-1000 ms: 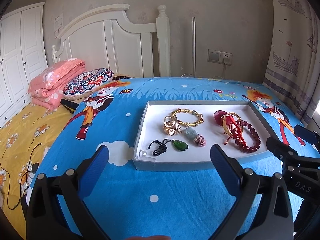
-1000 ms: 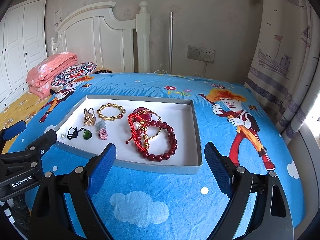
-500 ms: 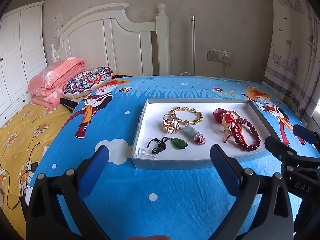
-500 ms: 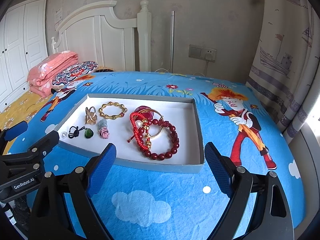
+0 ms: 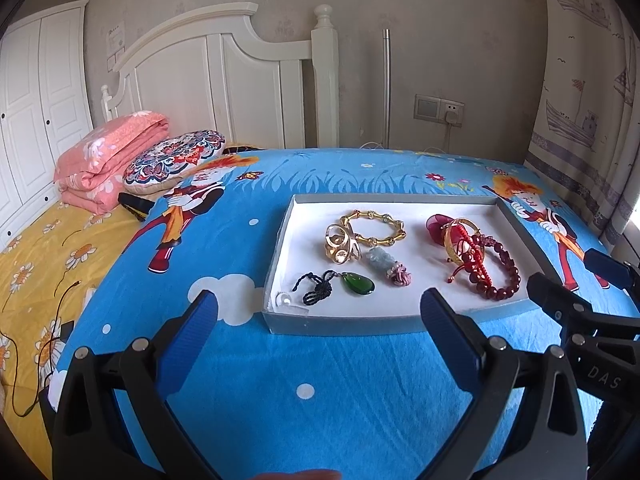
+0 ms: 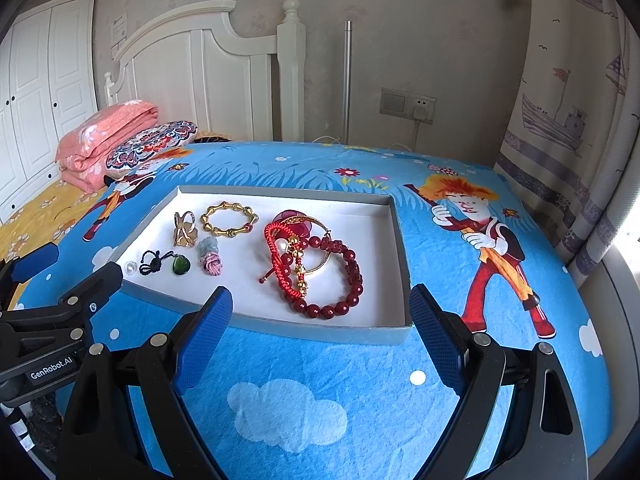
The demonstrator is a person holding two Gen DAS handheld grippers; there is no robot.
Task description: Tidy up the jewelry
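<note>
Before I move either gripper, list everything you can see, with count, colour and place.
tray: 1, grey rim, white inside, on the bedspread
gold link bracelet: 1, gold, far left part of tray
gold ring: 1, gold, left of that bracelet
green pendant: 1, green on black cord, near left of tray
pink knot charm: 1, pink with a pale stone, right of the pendant
pearl: 1, white, near left corner of tray
red bead bracelet: 1, dark red, middle of tray, tangled with others
red cord bracelet: 1, red, in the same pile
bedspread: 1, blue cartoon print
folded quilt: 1, pink, by the headboard
left gripper: open, short of the tray
right gripper: open, at the tray's near edge
</note>
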